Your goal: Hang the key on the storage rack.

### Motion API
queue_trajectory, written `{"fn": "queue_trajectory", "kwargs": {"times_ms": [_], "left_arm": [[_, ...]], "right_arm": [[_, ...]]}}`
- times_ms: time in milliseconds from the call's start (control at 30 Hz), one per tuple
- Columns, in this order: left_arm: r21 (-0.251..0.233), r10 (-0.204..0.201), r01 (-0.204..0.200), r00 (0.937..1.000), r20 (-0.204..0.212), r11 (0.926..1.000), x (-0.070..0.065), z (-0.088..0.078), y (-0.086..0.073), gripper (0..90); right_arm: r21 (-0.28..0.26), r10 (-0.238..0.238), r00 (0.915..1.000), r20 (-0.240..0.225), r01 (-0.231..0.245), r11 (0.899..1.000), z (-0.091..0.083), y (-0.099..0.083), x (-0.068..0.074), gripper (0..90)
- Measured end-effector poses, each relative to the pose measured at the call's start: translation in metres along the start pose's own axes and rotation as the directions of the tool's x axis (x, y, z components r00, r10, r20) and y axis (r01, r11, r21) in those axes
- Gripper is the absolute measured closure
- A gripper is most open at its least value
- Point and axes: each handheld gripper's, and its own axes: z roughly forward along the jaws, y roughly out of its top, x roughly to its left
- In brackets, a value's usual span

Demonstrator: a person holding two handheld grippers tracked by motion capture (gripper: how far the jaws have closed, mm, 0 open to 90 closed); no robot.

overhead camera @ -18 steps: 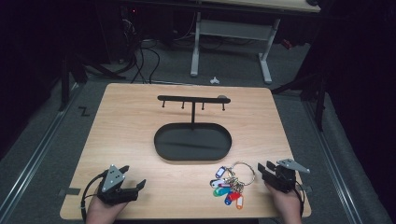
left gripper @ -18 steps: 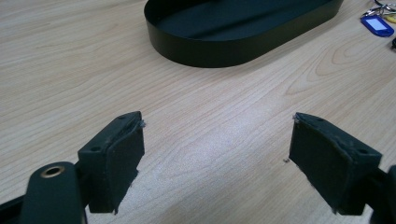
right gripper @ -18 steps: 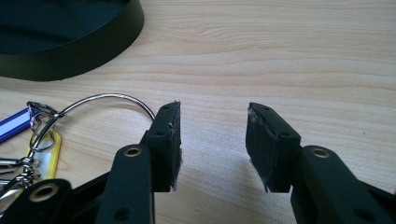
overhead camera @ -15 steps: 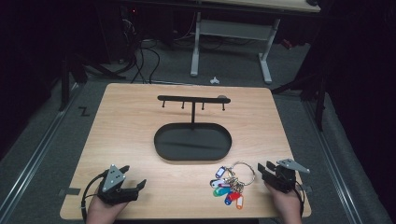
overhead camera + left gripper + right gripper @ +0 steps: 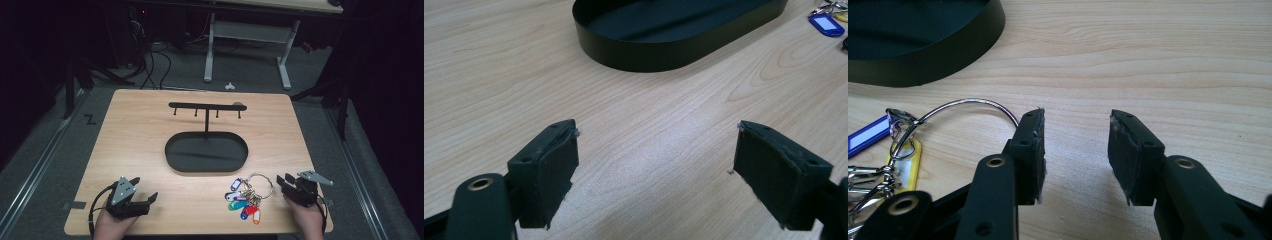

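Keys (image 5: 246,199) lie in a bunch on the wooden table (image 5: 140,130), near its front edge and toward my right side, strung on a big metal ring with coloured tags in blue, green, red, orange and yellow. My right gripper (image 5: 283,182) rests low at the table's front right corner, just beside that bunch, with its jaws parted and nothing between them. In the right gripper view the metal ring (image 5: 970,107) curves up to my left jaw and passes behind it on the outside, not into the gap; I cannot tell whether it touches. A blue tag (image 5: 868,135) and a yellow tag (image 5: 907,154) sit further left of the jaw.

My left gripper (image 5: 145,192) sits at the front left corner, well apart from the keys, jaws spread wide over bare wood and holding nothing.

Between and beyond both grippers, mid-table, stands a black oval tray (image 5: 176,161) with an upright post carrying a crossbar (image 5: 200,105) of small pegs.
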Motion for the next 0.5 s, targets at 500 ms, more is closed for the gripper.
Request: {"fn": "queue_trajectory", "kwargs": {"times_ms": [500], "left_arm": [[-0.001, 0.022, -0.022, 0.9995, 0.022, 0.9998, -0.006, 0.007, 0.006, 18.6]], "right_arm": [[0.000, -0.082, 0.9962, -0.029, 0.082, 0.997, -0.011, 0.000, 0.007, 60.6]]}}
